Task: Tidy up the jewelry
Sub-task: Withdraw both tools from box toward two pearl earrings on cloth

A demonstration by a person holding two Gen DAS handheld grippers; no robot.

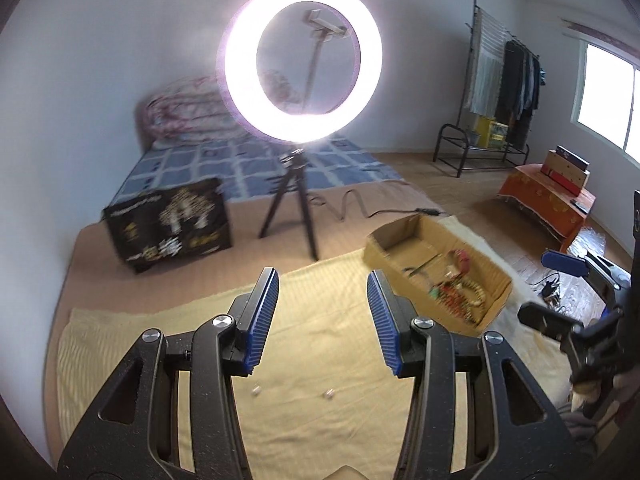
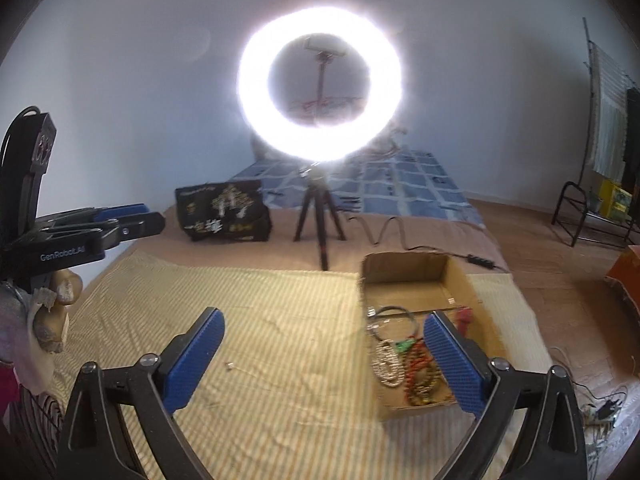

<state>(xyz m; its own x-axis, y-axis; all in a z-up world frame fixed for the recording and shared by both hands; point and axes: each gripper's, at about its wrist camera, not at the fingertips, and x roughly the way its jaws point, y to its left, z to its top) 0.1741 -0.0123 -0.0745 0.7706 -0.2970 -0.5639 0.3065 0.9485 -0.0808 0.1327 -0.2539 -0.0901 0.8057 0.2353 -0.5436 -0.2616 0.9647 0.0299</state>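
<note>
both grippers point(image 1: 322, 316) point(image 2: 324, 364) agape; two studs point(image 1: 256, 391) point(image 1: 329, 393) on cloth point(image 1: 320, 432).

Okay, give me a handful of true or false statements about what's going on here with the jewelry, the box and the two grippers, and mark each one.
1. The cardboard box holds beaded necklaces. True.
2. The left gripper is shut on a necklace. False: it is open and holds nothing.
3. Small pieces lie loose on the yellow cloth. True.
4. The ring light is off. False: it glows brightly.
5. The right gripper is open. True.
</note>
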